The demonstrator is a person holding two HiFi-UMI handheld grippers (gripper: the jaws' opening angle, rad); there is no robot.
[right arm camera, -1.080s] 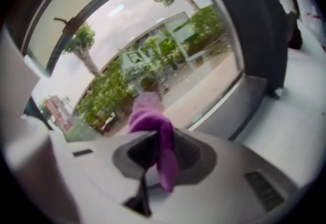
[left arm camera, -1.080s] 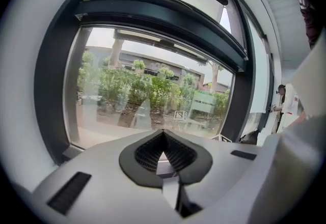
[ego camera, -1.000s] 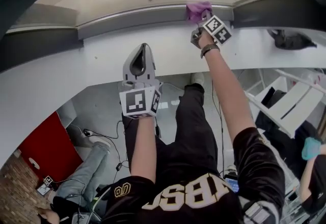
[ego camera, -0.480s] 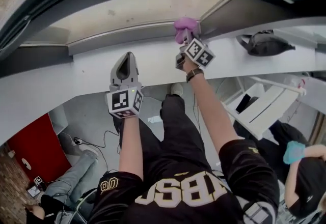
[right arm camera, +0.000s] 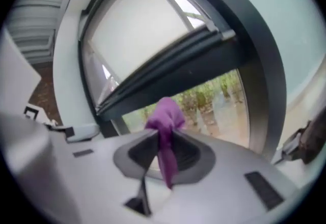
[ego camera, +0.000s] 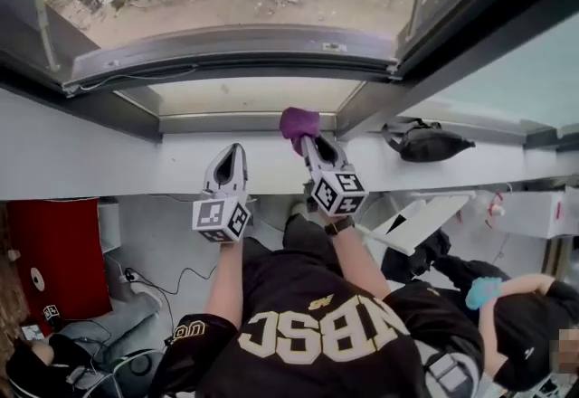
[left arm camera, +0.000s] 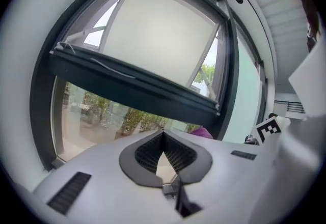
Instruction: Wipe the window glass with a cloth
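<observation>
The window (ego camera: 226, 48) filled the upper part of the head view, its dark frame set above a white sill (ego camera: 109, 161). The lower glass (right arm camera: 219, 103) showed plants and pale ground outside. No streaks, wet patches or smears could be made out on it in any view, so the pictures did not settle which parts, if any, had been wiped.

A black bag (ego camera: 423, 143) lay on the sill to the right, well apart from the work.

The left gripper (left arm camera: 163, 134) was held level below the sill, pointing at the window. Its jaws were clenched tip to tip with nothing between them, and it took no part in the wiping.

The right gripper (ego camera: 312, 150) reached further forward, up to the sill's edge near the pane's lower right corner. Its jaws were clamped on the purple cloth (right arm camera: 165, 118). The cloth bunched into a ball beyond the tips, with a tail hanging down between the jaws.

The ball sat in front of the bottom frame and the low edge of the glass. Whether it touched the pane could not be told; in the right gripper view it looked just short of it.

As a judgement, this fitted either the cloth being brought to the glass for a stroke or a pause between strokes.
</observation>
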